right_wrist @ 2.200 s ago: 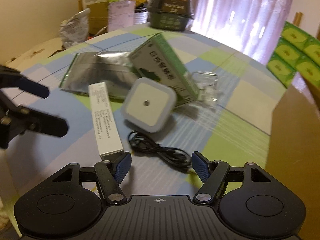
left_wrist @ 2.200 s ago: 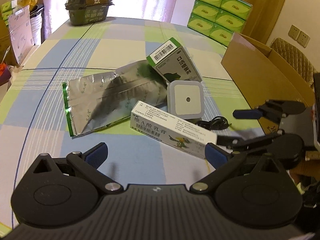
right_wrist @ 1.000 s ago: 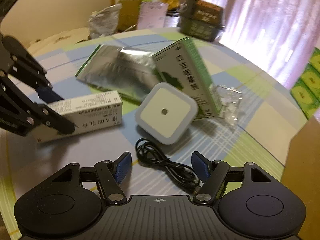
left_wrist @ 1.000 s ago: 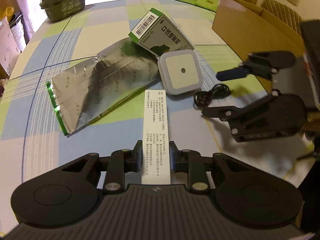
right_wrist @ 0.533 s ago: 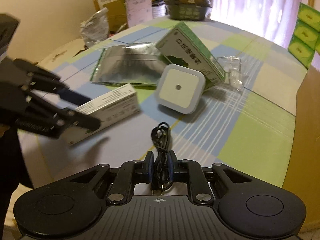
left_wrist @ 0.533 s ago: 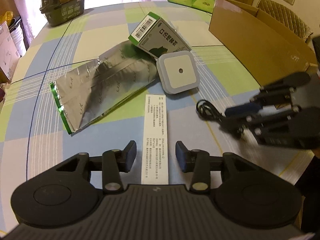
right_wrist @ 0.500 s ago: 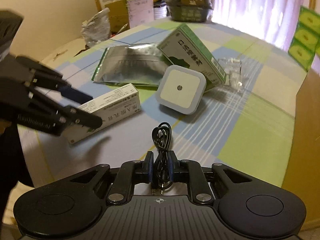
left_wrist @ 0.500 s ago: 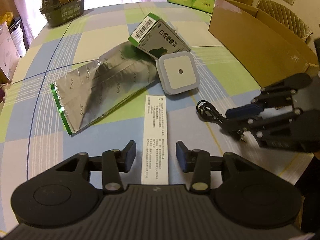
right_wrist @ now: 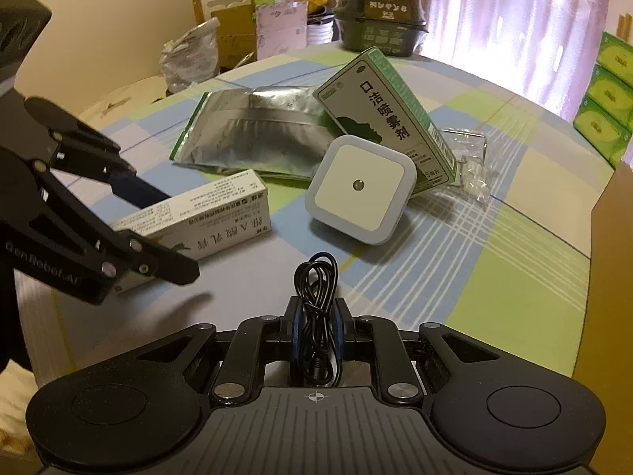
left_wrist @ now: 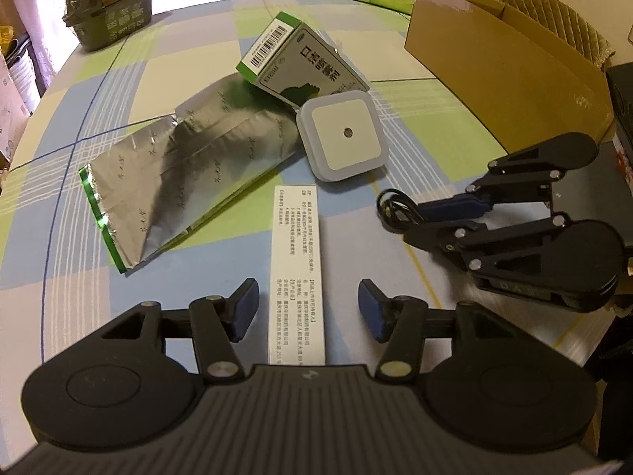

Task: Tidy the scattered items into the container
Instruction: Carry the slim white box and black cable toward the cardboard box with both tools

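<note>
Cable [right_wrist: 316, 304] sits pinched in your right gripper [right_wrist: 316, 330] ready for the carton [left_wrist: 502, 59], while your left gripper [left_wrist: 308, 308] gapes around the box [left_wrist: 296, 253].

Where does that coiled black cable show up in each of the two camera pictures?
Left wrist view: coiled black cable right of centre, pinched in the right gripper.
Right wrist view: the cable bottom centre, between that gripper's shut fingers.
Shared landmark: square white night light, just beyond it in both.
</note>
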Motion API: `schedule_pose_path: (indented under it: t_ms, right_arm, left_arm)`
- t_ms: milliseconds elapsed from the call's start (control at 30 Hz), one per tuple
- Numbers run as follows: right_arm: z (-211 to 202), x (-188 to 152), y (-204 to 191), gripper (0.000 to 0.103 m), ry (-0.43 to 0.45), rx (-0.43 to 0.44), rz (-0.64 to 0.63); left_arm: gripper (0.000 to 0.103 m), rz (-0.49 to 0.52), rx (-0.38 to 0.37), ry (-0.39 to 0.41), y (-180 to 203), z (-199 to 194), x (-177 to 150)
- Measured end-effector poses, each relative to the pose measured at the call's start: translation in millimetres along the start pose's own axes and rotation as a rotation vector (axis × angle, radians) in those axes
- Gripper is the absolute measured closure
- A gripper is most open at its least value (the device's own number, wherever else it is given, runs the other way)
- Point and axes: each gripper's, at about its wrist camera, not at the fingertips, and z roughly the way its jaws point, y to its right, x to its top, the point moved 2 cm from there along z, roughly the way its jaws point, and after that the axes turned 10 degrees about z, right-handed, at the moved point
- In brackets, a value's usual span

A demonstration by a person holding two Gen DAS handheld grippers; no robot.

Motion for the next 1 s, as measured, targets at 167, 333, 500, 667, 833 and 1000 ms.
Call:
schedule_pose_path:
  t_ms: [167, 333, 500, 667, 833, 1000]
  right_arm:
    - [-2.7, 0.0, 0.7, 0.086, -0.002, -0.006, 0.041]
    - [-12.6, -6.7, -3.3, 0.086, 0.019, -0.008, 0.071]
    - [-24.1, -14.0, -8.0, 0.086, 0.036, -0.016, 0.099]
    - [-38.6, -18.1, -9.4, 0.086, 0.062, -0.031, 0.127]
    - [-52.3, -18.9, -7.3, 0.086, 0.084, -0.056, 0.147]
    - [-73.3, -12.3, -4.2, 0.086, 0.133, -0.090, 0.162]
  left_arm:
    - [0.070, 0.006, -0.004, -0.002, -2.5, 1.8, 0.6]
    - [0.082, 0.027, -0.015, -0.005, -1.0, 0.0, 0.9]
    - [0.082, 0.043, -0.024, 0.002, 4.8, -6.7, -0.9]
    - [0.082, 0.055, -0.019, 0.008, 9.4, -13.3, 0.3]
    - [0.082, 0.066, -0.024, 0.023, 15.0, -21.2, 6.4]
    - [0.082, 0.080, -0.037, 0.041, 24.0, -28.6, 16.8]
